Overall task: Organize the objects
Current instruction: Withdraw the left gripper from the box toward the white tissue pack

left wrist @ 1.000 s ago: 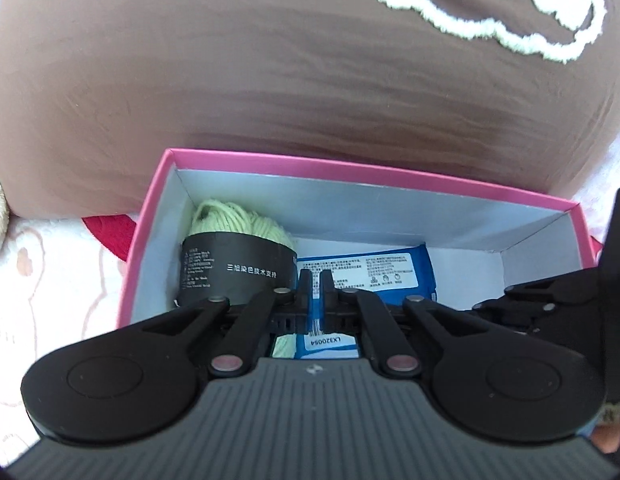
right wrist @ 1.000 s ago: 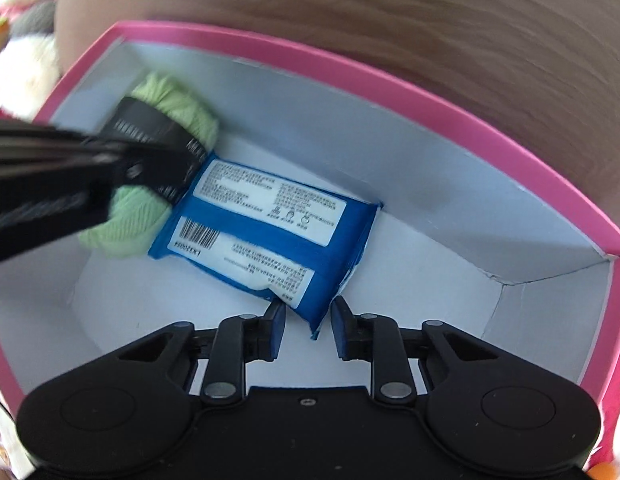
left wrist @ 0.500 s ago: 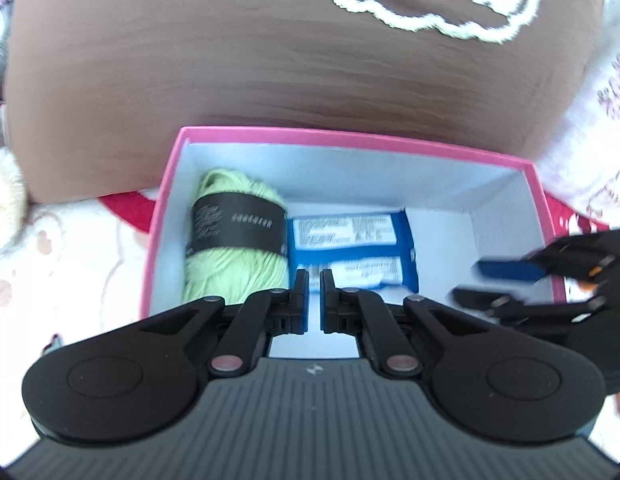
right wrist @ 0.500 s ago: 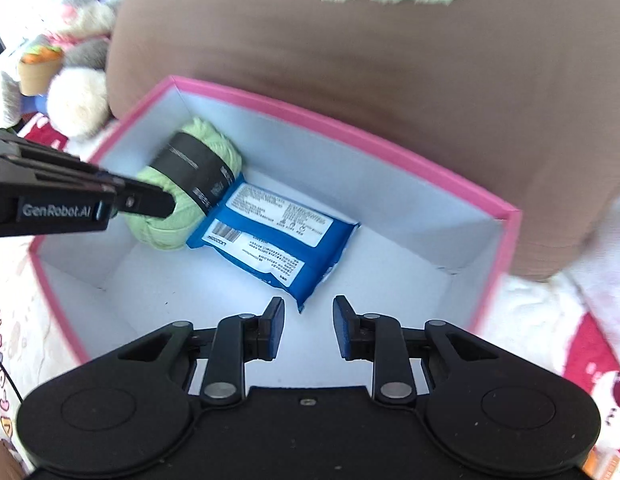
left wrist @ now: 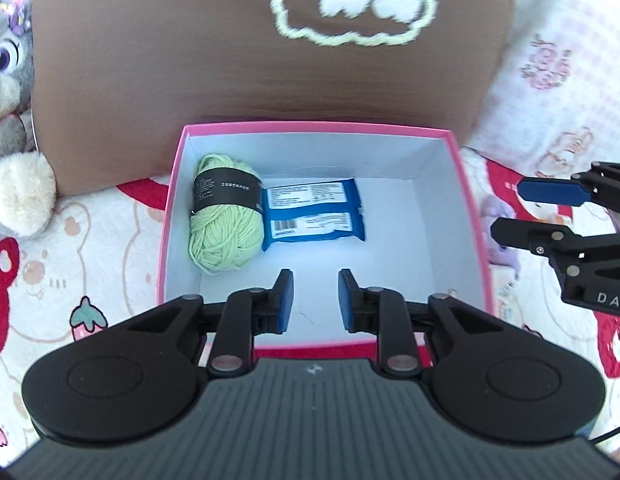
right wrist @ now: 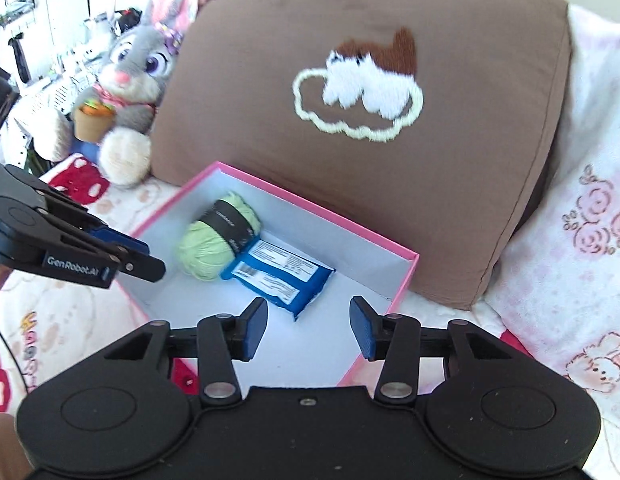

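Both grippers are up over the box with nothing in them. Left gripper [left wrist: 312,300] has its jaws just been opening, a modest gap with only bare box floor showing between the blue pads. Right gripper [right wrist: 309,328] is spread wider, jaws also just been opening, nothing between them either.

The pink box [left wrist: 310,129] sits mid-frame in the left wrist view, white inside, backed right up against a brown pillow [right wrist: 370,184] at the top. Inside, the green yarn ball [left wrist: 225,224] is tucked against the left wall, and the blue wipes pack [left wrist: 314,216] lies touching it on its right. The whole right part of the box floor and the strip near the bottom edge are open.

Yarn's long axis runs top to bottom in that view, with a black paper band around it; the print on it is too small to read. The pack's long axis runs left to right, white labels and a barcode facing up, text not legible.

"GenRobot.AI" is readable on the left gripper's side in the right wrist view. A plush bunny [right wrist: 130,76] sits upper left there, beside the pillow.
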The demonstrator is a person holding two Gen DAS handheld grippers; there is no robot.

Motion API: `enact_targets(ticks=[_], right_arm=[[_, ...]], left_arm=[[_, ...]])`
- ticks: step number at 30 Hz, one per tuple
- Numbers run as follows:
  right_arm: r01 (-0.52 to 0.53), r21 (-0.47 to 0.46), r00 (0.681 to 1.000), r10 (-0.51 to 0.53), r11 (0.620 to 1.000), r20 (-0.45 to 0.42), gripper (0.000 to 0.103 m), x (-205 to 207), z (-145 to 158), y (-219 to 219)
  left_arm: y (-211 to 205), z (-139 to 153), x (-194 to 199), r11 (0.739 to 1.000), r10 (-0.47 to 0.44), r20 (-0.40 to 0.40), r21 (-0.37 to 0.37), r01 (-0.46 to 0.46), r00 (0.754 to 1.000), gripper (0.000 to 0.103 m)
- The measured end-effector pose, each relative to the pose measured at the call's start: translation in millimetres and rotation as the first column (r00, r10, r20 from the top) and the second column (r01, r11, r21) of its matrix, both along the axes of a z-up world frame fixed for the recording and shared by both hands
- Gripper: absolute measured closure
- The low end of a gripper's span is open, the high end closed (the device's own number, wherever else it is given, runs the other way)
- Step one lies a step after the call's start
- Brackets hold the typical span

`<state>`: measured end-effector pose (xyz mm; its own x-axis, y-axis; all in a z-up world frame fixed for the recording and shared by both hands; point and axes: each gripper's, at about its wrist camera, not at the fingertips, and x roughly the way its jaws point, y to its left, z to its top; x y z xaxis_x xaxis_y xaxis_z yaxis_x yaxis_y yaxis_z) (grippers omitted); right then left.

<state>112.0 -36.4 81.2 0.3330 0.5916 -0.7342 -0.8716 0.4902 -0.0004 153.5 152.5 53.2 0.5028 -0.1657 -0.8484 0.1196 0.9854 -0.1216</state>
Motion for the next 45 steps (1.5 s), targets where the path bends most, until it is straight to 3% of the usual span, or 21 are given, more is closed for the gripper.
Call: enact_targets(ticks=[8, 17, 25, 33, 45], right_arm=[[0.004, 0.021, 1.000, -0.003, 1.000, -0.031, 0.049, -24.0, 30.2, -31.4], [0.001, 0.041, 1.000, 0.000, 0.999, -0.021, 0.045, -50.7, 54.7, -81.5], [0.006, 0.042, 1.000, -0.006, 0.999, 0.001, 0.042, -74.0, 52.5, -112.9], [0.018, 0.048, 1.000, -0.018, 0.999, -0.006, 0.037, -94.1, 49.3, -140.3], [0.028, 0.010, 0.999, -0.028, 1.000, -0.024, 0.035, -102.8, 17.5, -163.0]], left_arm=[[-17.5, 36.1, -36.7, 0.997, -0.074, 0.030, -0.003, 0.075, 0.997, 0.064], [-23.8, 50.9, -66.3, 0.991, -0.127, 0.018, -0.036, 0.128, 0.992, 0.060], [-47.5, 52.0, -82.5, 0.978, -0.194, 0.013, -0.072, 0.194, 0.981, 0.058], [-74.0, 59.0, -98.8, 0.963, -0.262, 0.021, -0.058, 0.263, 0.965, 0.052], [-116.4, 43.7, -102.1, 0.939, -0.338, -0.005, -0.075, 0.337, 0.941, 0.049]])
